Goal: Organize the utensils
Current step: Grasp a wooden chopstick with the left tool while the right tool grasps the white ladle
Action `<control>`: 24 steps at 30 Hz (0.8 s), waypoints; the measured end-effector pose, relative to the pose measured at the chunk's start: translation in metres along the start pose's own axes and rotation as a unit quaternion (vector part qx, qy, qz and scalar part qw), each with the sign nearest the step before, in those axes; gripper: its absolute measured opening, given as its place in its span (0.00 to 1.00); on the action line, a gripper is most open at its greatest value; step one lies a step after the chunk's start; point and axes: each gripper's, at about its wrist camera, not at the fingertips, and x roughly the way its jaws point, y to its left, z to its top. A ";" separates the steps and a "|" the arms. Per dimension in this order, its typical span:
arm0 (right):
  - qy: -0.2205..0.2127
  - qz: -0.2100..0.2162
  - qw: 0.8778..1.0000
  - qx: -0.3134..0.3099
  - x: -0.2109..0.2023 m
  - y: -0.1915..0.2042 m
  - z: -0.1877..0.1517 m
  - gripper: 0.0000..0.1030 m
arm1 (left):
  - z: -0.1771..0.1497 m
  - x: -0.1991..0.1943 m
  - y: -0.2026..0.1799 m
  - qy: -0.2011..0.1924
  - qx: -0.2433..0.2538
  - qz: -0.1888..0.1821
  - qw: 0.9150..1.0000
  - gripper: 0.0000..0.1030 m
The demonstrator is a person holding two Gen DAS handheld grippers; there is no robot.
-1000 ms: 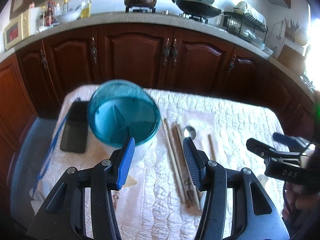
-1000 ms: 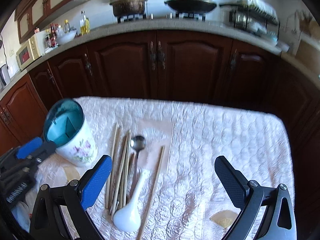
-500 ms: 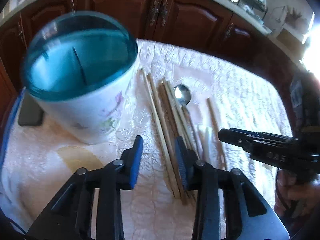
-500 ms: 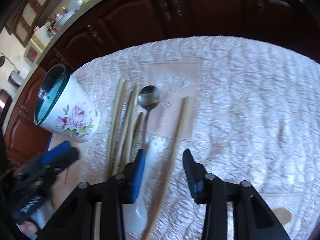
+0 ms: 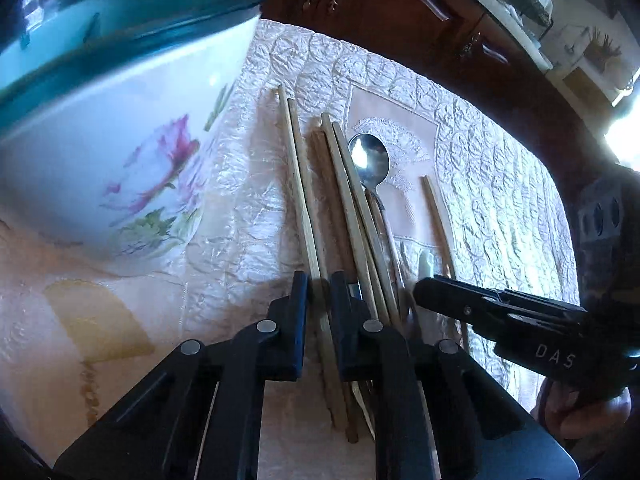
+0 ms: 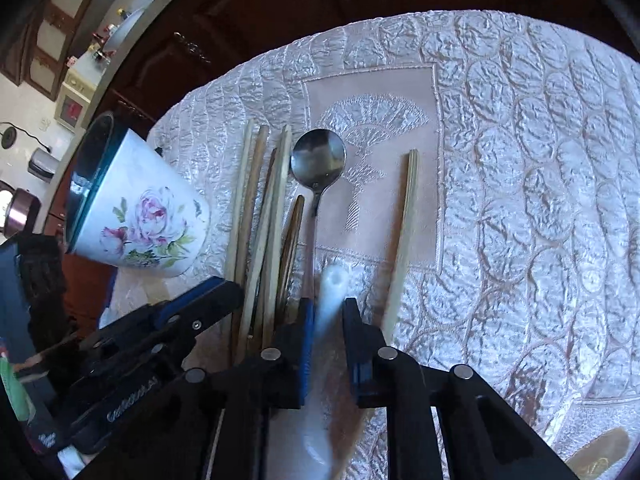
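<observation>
The left gripper is down on the desk and its jaws are closing around a pale wooden chopstick at the left edge of the chopstick bunch. The right gripper is closing its jaws around the handle of the white spoon, which lies between the bunch and one lone chopstick. A metal spoon lies by the bunch, and the flowered holder cup with a blue rim stands to the left of them all.
</observation>
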 end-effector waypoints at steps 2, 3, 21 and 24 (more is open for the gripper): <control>0.000 0.001 1.000 -0.004 -0.010 -0.002 -0.004 0.12 | -0.003 -0.004 0.003 0.006 0.002 -0.008 1.000 0.07; -0.001 0.005 1.000 -0.007 -0.014 -0.001 -0.007 0.12 | -0.006 -0.007 0.005 0.009 0.004 -0.009 1.000 0.06; 0.073 -0.019 0.997 -0.035 -0.033 0.005 -0.064 0.12 | -0.068 -0.066 0.031 0.067 0.081 0.012 0.994 0.32; 0.065 -0.036 0.996 -0.042 -0.033 0.007 -0.062 0.12 | -0.053 -0.059 0.030 0.052 0.069 0.017 0.996 0.34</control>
